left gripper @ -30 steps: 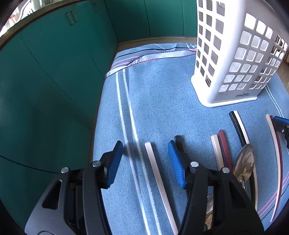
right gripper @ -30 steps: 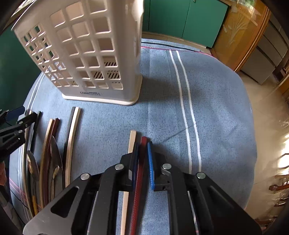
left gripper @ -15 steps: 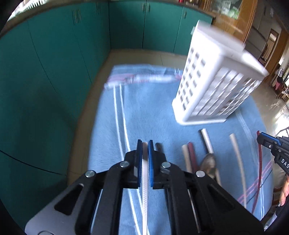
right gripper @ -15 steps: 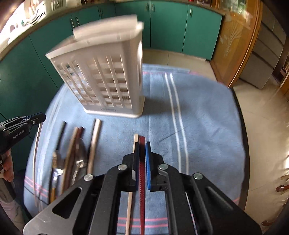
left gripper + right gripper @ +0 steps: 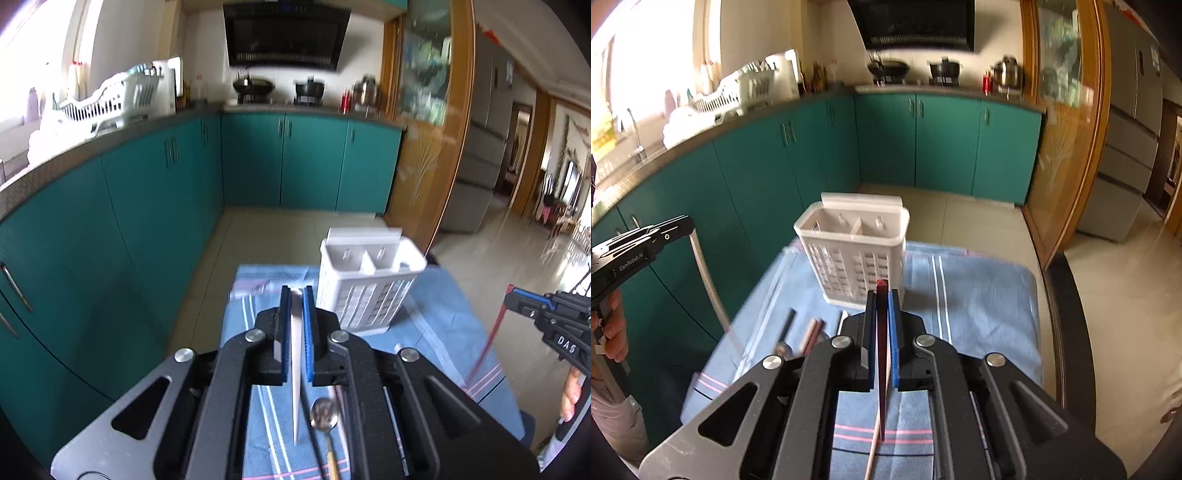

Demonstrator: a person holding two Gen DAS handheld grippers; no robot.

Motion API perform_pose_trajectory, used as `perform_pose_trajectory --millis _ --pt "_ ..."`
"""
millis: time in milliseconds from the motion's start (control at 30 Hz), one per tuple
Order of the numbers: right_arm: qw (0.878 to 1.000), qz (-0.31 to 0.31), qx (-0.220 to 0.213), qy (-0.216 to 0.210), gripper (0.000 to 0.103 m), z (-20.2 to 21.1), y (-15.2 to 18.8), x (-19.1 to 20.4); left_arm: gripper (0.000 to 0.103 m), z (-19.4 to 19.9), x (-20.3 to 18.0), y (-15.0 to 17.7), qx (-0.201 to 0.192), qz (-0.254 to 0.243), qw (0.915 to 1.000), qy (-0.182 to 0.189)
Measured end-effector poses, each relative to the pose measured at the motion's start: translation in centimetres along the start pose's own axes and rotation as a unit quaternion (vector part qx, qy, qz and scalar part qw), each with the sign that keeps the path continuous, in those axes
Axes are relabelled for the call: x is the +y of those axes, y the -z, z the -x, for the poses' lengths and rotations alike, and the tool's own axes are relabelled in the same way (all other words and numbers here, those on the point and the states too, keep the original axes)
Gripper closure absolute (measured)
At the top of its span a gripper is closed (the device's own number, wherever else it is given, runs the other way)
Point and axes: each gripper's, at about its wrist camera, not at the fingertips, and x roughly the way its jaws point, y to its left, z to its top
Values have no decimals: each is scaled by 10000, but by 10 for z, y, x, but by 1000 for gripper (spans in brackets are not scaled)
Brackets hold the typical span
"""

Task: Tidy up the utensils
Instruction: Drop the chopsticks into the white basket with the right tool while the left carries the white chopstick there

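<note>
My left gripper [image 5: 296, 295] is shut on a white chopstick [image 5: 295, 369], held well above the table; it hangs down from the jaws in the right wrist view [image 5: 709, 280]. My right gripper [image 5: 882, 295] is shut on a dark red chopstick [image 5: 882, 362], also lifted; it shows hanging at the right of the left wrist view [image 5: 487, 343]. The white lattice utensil holder [image 5: 365, 288] stands upright on the blue cloth, with open compartments [image 5: 849, 225]. It is ahead of and below both grippers.
A spoon [image 5: 324, 417], a beige chopstick [image 5: 873, 450] and several more chopsticks [image 5: 810, 332] lie on the blue striped cloth [image 5: 979, 302]. Teal cabinets [image 5: 147, 221] stand to the left and behind. A tiled floor lies beyond the table.
Both grippers have risen high above the table with their chopsticks. The left gripper was open a second ago and has closed on the white chopstick.
</note>
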Motion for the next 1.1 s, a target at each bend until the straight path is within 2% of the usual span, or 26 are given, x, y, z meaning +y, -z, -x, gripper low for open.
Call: perform_pose_trajectory --millis 133,367,467,567,667,900,1100 --pt "9990 22 -439 -51 96 19 -27 3 97 22 -1 -34 -490 16 9988 47" --pt "9912 -109 -1297 -238 96 45 -110 -1 97 51 -15 -105 -1235 -17 9922 156" --pt "9856 -214 -1657 -245 96 52 -140 -4 97 47 -22 -127 -1406 164 9898 179" --pt "9832 -200 -1811 -42 96 46 -160 -3 97 36 -31 -139 -1552 283 9870 316" --pt "9840 -297 -1759 33 96 25 -159 -7 97 13 -43 -135 -1534 311 9869 398" --pt "9870 -713 -1438 -1 96 -39 -123 -32 97 -67 -48 -97 -927 450 9945 160" --pt "9899 -899 -1097 -36 96 -65 -94 -48 97 -97 -40 -72 -577 468 9972 12"
